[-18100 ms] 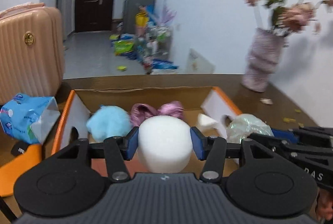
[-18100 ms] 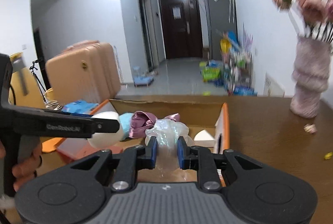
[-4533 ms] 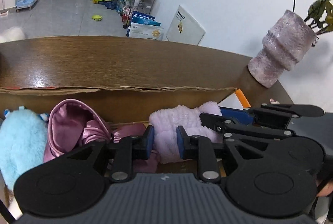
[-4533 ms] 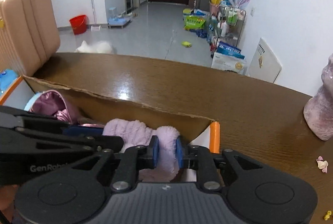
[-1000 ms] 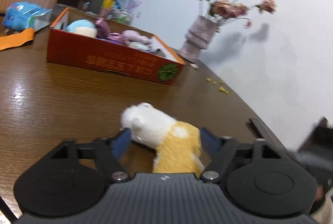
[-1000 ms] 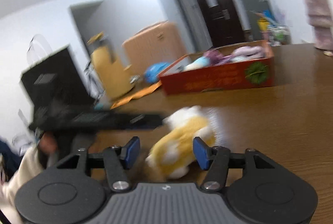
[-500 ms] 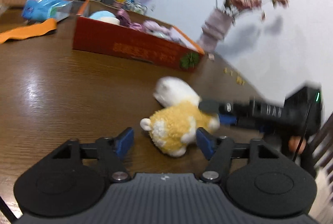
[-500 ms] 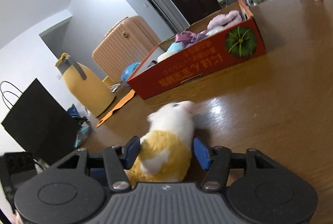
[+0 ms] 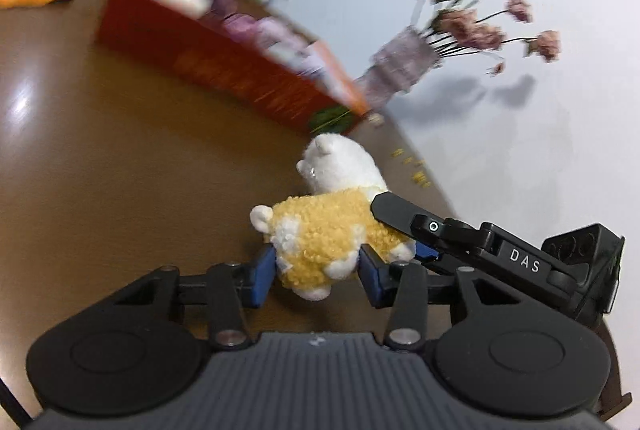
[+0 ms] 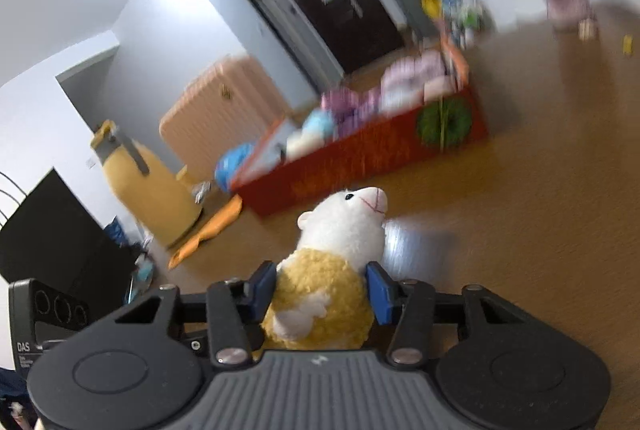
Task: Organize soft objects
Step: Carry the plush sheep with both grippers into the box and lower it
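Observation:
A yellow-and-white plush toy (image 9: 328, 230) sits low over the brown table (image 9: 120, 190), in front of the red cardboard box (image 9: 224, 70). My left gripper (image 9: 318, 272) has the toy's rear end between its blue pads, and its jaws are closing with both pads touching the fur. From the right, a black finger (image 9: 400, 216) of the other gripper reaches the toy's back. In the right wrist view my right gripper (image 10: 322, 288) is closing on the plush toy (image 10: 336, 270), its pads pressing the yellow body. The red box (image 10: 360, 154) holds blue, pink and white soft things.
A vase of pink flowers (image 9: 404, 70) stands past the box by the white wall, with yellow crumbs (image 9: 416, 174) on the table near it. An orange sheet (image 10: 208, 230), a yellow jug (image 10: 148, 190), a black bag (image 10: 52, 230) and a peach suitcase (image 10: 224, 106) lie to the left.
The left gripper has come in around the toy's rear and its jaws have narrowed onto it. The right gripper's jaws have tightened on the body. Both views have rolled.

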Demonstrator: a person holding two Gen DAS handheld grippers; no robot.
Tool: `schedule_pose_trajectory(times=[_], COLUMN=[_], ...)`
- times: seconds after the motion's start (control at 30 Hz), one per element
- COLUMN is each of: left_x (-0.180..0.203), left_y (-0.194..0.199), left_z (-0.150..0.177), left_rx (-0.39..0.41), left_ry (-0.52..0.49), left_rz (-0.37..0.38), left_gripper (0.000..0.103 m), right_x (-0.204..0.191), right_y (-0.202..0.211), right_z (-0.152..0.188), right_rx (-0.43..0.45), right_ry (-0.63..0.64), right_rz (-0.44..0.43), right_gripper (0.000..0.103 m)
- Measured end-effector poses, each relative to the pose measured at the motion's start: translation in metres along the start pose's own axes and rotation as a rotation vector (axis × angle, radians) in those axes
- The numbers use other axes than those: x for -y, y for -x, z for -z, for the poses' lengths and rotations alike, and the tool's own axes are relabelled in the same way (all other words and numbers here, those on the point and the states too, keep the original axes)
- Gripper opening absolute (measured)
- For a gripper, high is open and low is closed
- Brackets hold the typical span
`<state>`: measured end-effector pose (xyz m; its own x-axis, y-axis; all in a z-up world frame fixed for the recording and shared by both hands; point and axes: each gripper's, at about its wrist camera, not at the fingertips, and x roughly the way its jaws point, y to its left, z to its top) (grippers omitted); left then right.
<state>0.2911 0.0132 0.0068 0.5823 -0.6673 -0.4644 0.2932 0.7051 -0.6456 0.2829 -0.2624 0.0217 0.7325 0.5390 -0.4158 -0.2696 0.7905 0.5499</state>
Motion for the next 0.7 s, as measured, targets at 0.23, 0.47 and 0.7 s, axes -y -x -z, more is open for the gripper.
schedule_pose_trajectory(times=[0.23,0.47,0.7], left_x=[0.044,0.023,0.024], left_y=[-0.075,-0.165,-0.181], left_z=[-0.101,-0.162,-0.168], left_rx=[0.009,-0.085,-0.126], left_ry=[-0.016,0.025,-0.162], left_rz=[0.076,-0.059,-0.179], left_gripper=[0.044,0.044,0.036], right_x=[-0.001,0.034,0.047], right_y=[-0.007,-0.108,-0.17], right_z=[-0.12,-0.199,-0.181], right_rx=[0.115,-0.032,-0.089], right_ry=[0.216,0.249,0.298], right_rz=[0.113,0.243,0.372], right_gripper=[0.048,0.047,0.041])
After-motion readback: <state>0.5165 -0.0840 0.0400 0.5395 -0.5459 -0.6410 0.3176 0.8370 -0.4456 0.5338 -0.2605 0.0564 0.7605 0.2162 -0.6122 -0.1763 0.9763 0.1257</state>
